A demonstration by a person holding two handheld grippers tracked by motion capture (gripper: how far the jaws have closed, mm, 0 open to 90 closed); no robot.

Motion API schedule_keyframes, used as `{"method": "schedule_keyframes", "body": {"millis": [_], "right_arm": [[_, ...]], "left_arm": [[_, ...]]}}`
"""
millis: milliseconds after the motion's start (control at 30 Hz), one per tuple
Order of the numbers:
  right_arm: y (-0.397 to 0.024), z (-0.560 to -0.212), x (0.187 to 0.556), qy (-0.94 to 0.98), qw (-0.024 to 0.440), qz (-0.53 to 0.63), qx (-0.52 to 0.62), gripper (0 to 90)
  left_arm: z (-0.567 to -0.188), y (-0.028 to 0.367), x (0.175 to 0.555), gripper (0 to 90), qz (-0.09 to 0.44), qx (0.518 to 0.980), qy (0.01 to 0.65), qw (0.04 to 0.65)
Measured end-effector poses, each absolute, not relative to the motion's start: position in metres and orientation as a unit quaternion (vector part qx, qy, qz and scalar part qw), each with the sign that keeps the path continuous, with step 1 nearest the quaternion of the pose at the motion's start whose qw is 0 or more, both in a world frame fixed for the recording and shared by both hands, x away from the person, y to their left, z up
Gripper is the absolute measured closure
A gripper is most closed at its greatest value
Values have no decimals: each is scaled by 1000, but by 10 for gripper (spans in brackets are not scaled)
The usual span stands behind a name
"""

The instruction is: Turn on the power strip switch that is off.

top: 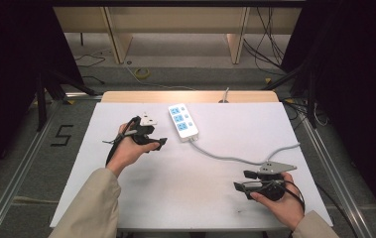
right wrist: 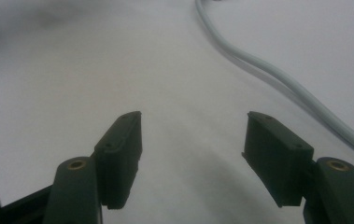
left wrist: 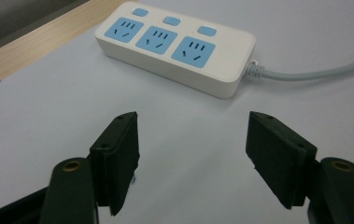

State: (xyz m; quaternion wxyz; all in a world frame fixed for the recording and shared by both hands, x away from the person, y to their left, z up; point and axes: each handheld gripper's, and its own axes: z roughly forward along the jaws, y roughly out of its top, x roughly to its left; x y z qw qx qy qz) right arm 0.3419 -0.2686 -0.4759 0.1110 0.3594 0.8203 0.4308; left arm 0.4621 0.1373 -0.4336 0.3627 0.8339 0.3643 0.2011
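Power strip (top: 184,120) is lying flat at the far-centre of the white table (top: 126,198), sockets up: three blue socket faces w/ three small blue switches along one edge, nothing plugged in. Its grey cord (top: 235,157) is exiting the near end and snaking right across the tabletop towards the right edge. We're judging this as the approach step, no contact yet. Left gripper (top: 161,143) is sitting just left of the strip, near but apart, jaws wide apart and empty; in the left gripper view the strip (left wrist: 177,46) is lying dead ahead beyond the open jaws, w/ the cord (left wrist: 315,70) running off right. Right gripper (top: 240,187) is parked well apart at the near-right, pointing left, jaws also apart and holding nothing; in the right gripper view the cord (right wrist: 277,77) is curving past to the right of the jaws, not between them. Next move, as we're reading it: left needs to close the gap and straddle the strip's body across its narrow width, then clamp. Right prob needs to go for the cord or steady the strip; can't tell which from here.
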Motion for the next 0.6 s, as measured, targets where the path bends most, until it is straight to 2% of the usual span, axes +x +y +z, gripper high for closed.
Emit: {"method": "schedule_keyframes", "body": {"millis": [600], "right_arm": [[-267,-477,342,821,110,429,360,376]], "left_arm": [[-454,155,418,319,214,832,364,360]]}}
